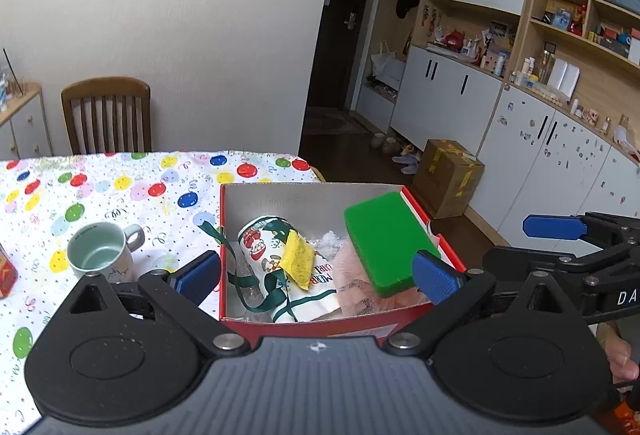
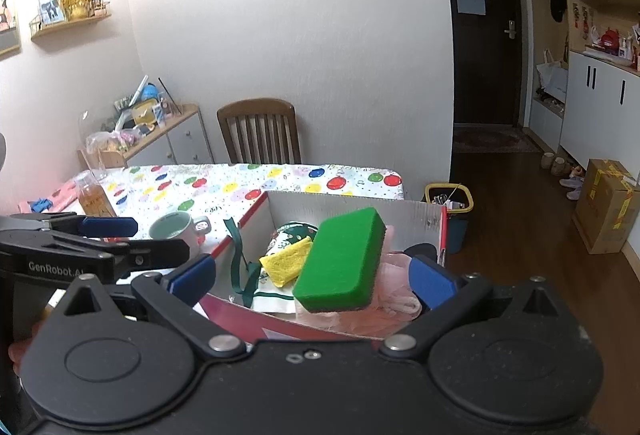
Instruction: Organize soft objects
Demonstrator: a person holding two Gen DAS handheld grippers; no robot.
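Soft objects lie gathered in a red cardboard box (image 1: 304, 327) with a grey inside, which stands at the near corner of the tabletop (image 1: 120, 187). Nearest the cameras, the left gripper (image 1: 316, 277) hangs over the box's near wall with its blue-padded fingers (image 1: 434, 277) spread wide and nothing between them; the right gripper (image 2: 312, 277) is likewise wide open and empty, just beside it.

Inside the box, near to far: a pale pink mesh bath puff (image 1: 356, 275), crumpled and airy; a green rectangular sponge (image 1: 386, 243) with rounded edges, propped aslant on the puff and leaning toward the right-hand wall; a yellow sponge cloth (image 1: 298, 261), folded and nubbly; and a printed fabric Christmas bag (image 1: 276, 255) with a dark green ribbon (image 1: 228, 247) trailing over the left wall.

Risk, as a judgement: the green sponge rests on a springy heap near the rim, so a brush from a finger, or the puff rebounding, could tip it out onto the floor. The trailing ribbon could snag a finger and drag the bag along.

Beyond the box's left side stands a pale green ceramic mug (image 1: 100, 253), hard and glossy, on the balloon-patterned tablecloth. A wooden slat-backed chair (image 1: 107, 115) stands at the far edge.
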